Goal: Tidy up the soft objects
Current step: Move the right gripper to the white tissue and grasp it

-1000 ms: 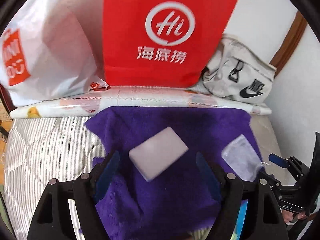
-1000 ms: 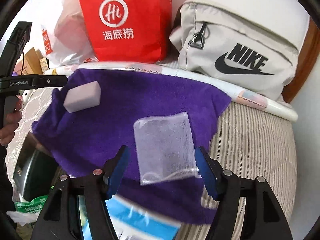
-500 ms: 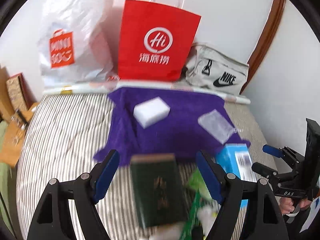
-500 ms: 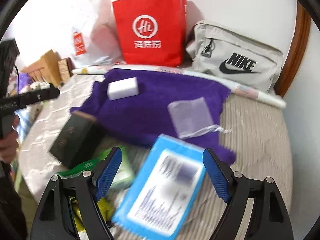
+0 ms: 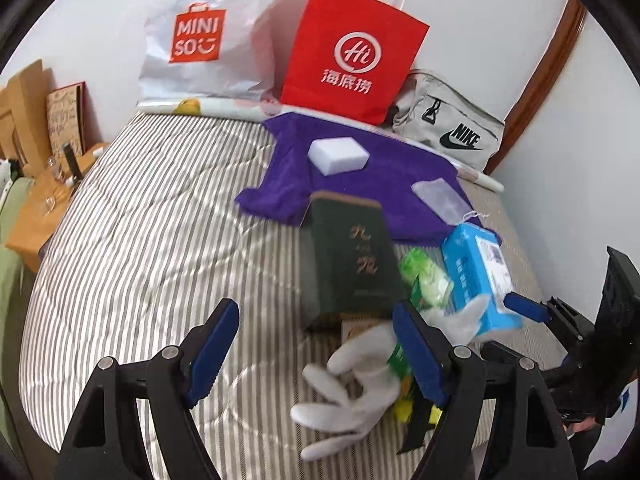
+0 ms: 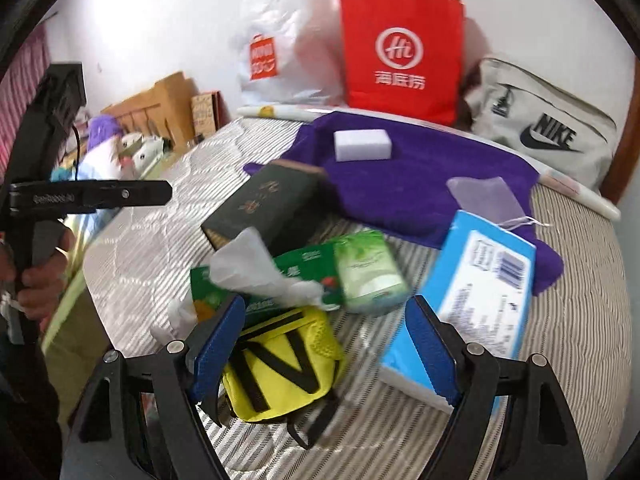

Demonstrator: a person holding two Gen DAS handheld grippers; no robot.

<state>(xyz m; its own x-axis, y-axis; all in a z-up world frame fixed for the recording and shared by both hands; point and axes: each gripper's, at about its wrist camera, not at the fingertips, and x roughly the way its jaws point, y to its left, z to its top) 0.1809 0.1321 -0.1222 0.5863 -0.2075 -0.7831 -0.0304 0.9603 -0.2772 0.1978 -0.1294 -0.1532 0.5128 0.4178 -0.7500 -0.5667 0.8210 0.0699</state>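
A purple towel (image 5: pixel 384 172) (image 6: pixel 420 184) lies at the far end of the striped bed. On it sit a white sponge block (image 5: pixel 338 155) (image 6: pixel 362 145) and a clear mesh pouch (image 5: pixel 442 200) (image 6: pixel 484 196). Nearer lie a dark green box (image 5: pixel 352 264) (image 6: pixel 264 204), a green tissue pack (image 6: pixel 368 276), a blue tissue pack (image 5: pixel 478 272) (image 6: pixel 476 304), a white glove (image 5: pixel 356 384) (image 6: pixel 256 268) and a yellow pouch (image 6: pixel 280 364). My left gripper (image 5: pixel 316 354) is open and empty above the bed before the glove. My right gripper (image 6: pixel 326 354) is open and empty over the yellow pouch.
A red paper bag (image 5: pixel 352 56) (image 6: pixel 402 56), a white Miniso bag (image 5: pixel 204 40), a grey Nike bag (image 5: pixel 448 132) (image 6: pixel 544 128) and a rolled poster (image 5: pixel 208 108) stand along the wall. Wooden shelves and cardboard boxes (image 5: pixel 36 120) flank the bed's left edge.
Both grippers have pulled back from the purple towel toward the near end of the bed. The green box, tissue packs, glove and yellow pouch have come into view. Both stay open.
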